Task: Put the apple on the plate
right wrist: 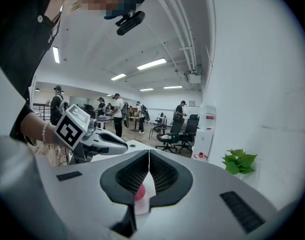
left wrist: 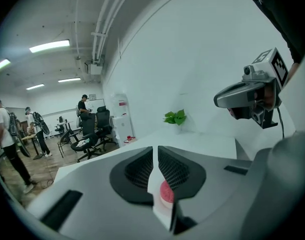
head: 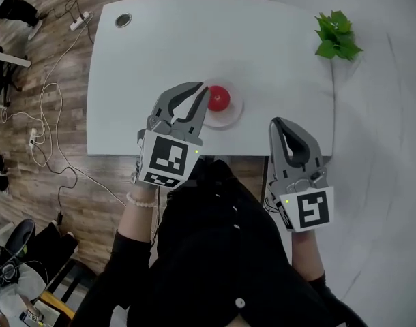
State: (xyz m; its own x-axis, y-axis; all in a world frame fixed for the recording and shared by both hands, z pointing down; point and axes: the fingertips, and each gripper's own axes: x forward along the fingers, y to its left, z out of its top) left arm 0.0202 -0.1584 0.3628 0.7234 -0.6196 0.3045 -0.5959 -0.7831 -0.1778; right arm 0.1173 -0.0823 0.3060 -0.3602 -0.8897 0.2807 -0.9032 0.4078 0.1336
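A red apple (head: 218,99) rests on a small white plate (head: 234,114) near the front edge of the white table (head: 160,53). My left gripper (head: 202,94) hangs above the plate's left side, its jaws shut with nothing between them. In the left gripper view the apple (left wrist: 166,191) shows below, through the thin slit between the closed jaws (left wrist: 155,148). My right gripper (head: 276,122) is off to the right of the plate at the table's front edge, shut and empty. The right gripper view also catches the apple (right wrist: 140,191) beneath its closed jaws (right wrist: 149,153).
A green potted plant (head: 337,36) stands at the table's far right corner by the white wall. A round cable grommet (head: 123,20) sits at the far left corner. Cables and a power strip (head: 79,20) lie on the wooden floor to the left. People and office chairs (left wrist: 87,134) are far behind.
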